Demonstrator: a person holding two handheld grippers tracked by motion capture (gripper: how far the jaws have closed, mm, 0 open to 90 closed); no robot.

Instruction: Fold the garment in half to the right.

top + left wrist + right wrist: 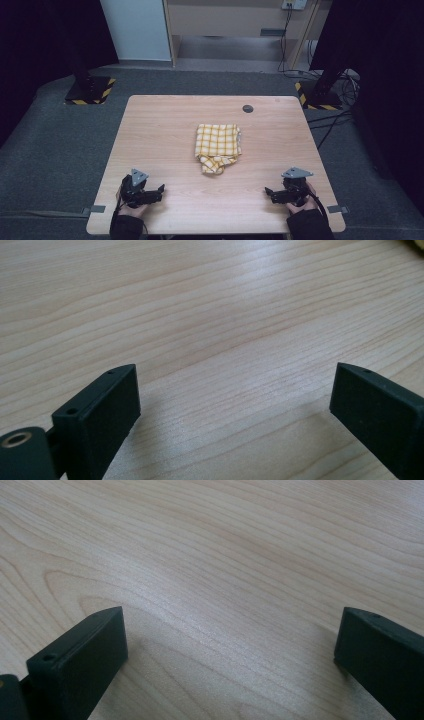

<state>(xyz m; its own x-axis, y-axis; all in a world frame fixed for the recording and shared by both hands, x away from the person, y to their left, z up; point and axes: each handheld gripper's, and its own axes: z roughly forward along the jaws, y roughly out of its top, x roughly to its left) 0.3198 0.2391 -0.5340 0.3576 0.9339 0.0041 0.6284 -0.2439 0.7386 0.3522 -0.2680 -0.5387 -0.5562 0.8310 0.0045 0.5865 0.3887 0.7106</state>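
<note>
Mid-table, a yellow-and-white checked cloth (218,147), folded w/ a rumpled near corner, is lying on the pale wooden table (165,130); left gripper (161,190) & right gripper (268,192) are resting near the front edge, jaws apart, well apart from it.

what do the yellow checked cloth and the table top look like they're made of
The yellow checked cloth looks like soft woven fabric, maybe cotton: it lies folded, limp, with a rumpled near corner. The table top looks like pale wood or wood-look laminate: grain lines show, with a smooth, faintly glossy sheen in the gripper views. Which of the two, I cannot tell.
</note>
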